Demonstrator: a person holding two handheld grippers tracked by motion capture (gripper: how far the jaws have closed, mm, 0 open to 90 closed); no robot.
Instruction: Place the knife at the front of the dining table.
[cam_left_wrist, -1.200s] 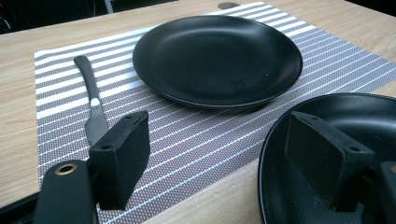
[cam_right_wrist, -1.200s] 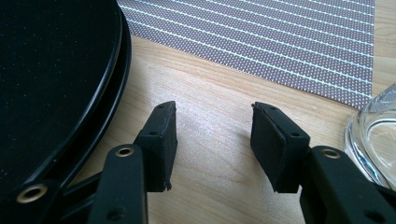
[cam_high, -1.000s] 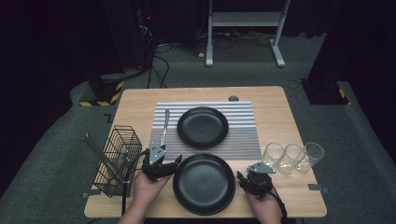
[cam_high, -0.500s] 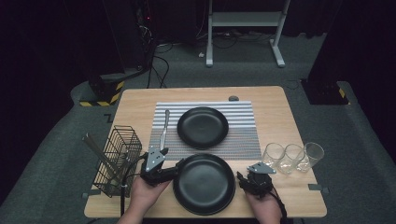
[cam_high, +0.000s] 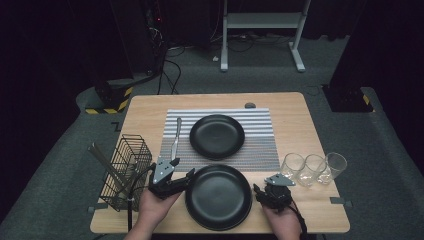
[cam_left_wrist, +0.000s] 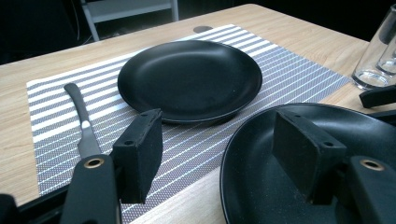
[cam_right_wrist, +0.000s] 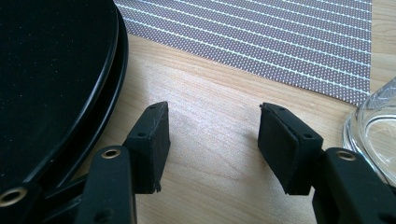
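Your left gripper (cam_high: 189, 175) sits at the left rim of the near black plate (cam_high: 218, 196), which lies on the wooden surface (cam_high: 310, 120) just in front of the striped mat (cam_high: 260, 145), btw both hands. In the left gripper view its fingers (cam_left_wrist: 140, 154) stand spread and straddle the plate's rim: one pad is outside over the mat edge, the other above the plate's inside. They've just been closing in, w/ the rim btw them, but the pads aren't pressing on it yet. Your right gripper (cam_high: 257, 191) rests at the plate's right side; in the right gripper view its fingers (cam_right_wrist: 152, 135) are spread w/ bare wood btw them, the plate's edge just beside the one pad and a glass (cam_right_wrist: 373, 130) by the other. They've just been opening a bit. A second black plate (cam_high: 217, 136) sits on the mat farther back, w/ a knife (cam_high: 175, 137) on the mat's left part. Three glasses (cam_high: 313, 167) stand in a row at the right, and a wire basket (cam_high: 125, 172) holding utensils is at the left edge.
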